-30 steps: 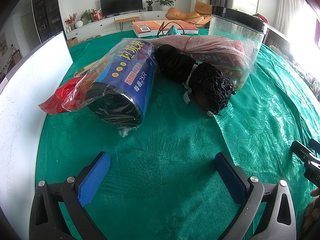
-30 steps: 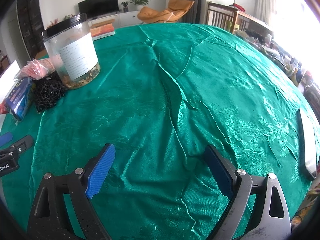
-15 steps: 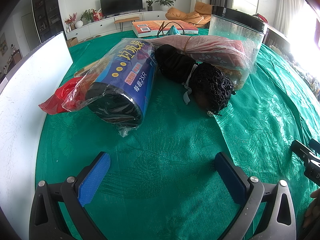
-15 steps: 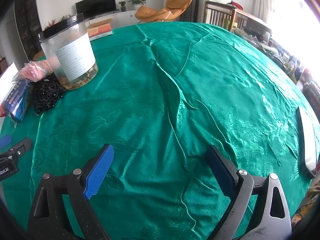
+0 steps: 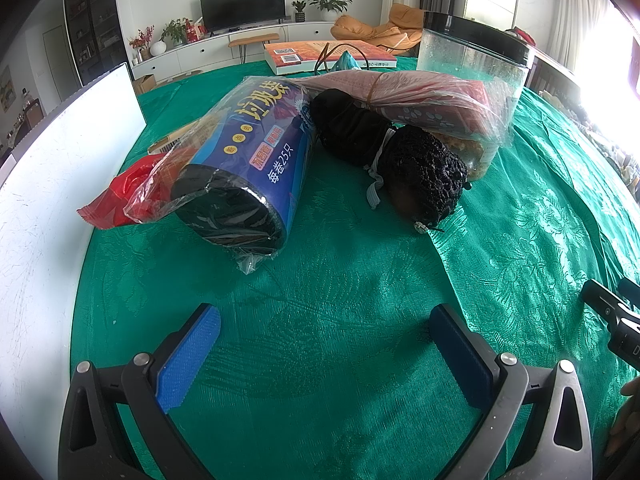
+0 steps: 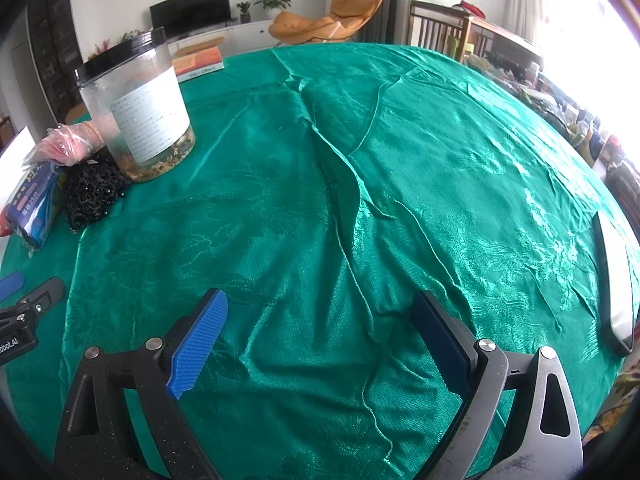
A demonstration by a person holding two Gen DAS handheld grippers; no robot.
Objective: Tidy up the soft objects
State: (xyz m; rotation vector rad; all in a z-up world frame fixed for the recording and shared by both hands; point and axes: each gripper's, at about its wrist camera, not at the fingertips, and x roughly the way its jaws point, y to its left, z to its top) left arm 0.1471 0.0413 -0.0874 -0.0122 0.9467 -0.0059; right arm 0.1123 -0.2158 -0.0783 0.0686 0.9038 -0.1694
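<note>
In the left wrist view a blue roll of bin bags in clear wrap (image 5: 248, 160) lies on the green tablecloth (image 5: 340, 320). Beside it lies a black knitted bundle (image 5: 400, 156), and behind that a pink bagged cloth (image 5: 420, 96). A red plastic bag (image 5: 120, 192) sits left of the roll. My left gripper (image 5: 324, 344) is open and empty, short of the pile. My right gripper (image 6: 320, 332) is open and empty over bare cloth; the roll (image 6: 32, 200) and black bundle (image 6: 92, 196) lie far to its left.
A clear jar with a black lid (image 6: 136, 108) stands behind the pile, also in the left wrist view (image 5: 476, 80). A white board (image 5: 52, 184) stands along the left. A book (image 5: 320, 54) lies at the back. A white flat object (image 6: 616, 280) lies at the table's right edge.
The left gripper has not moved. The right gripper's view has shifted slightly, with the jar and pile drifting a little rightward and down in frame.
</note>
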